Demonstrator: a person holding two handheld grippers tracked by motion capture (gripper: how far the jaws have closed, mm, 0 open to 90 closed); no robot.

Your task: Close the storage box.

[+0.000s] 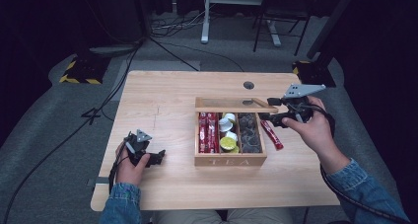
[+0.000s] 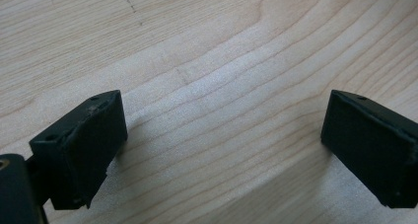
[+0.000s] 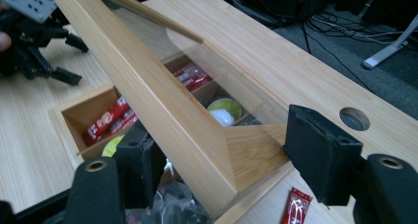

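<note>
Two black jaws of the right gripper (image 3: 217, 155) stand wide, straddling the wooden tea box's raised glass-paned lid (image 3: 162, 110), untouching; left gripper (image 2: 222, 145) gapes open over the pale wooden table (image 2: 212, 61).

Pale wood tea box (image 1: 230, 160); red sachets (image 1: 208, 131) inside; red sachet (image 1: 272, 134) on light-wood bench (image 1: 162, 105); black fingers (image 3: 320, 152).

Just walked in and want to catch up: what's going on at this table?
A person is working at a wooden tea box with a handheld gripper in each hand. The right gripper has its jaws on either side of the raised lid, not clearly clamped. A red packet lies beside the box. The left gripper rests open over bare table.
</note>
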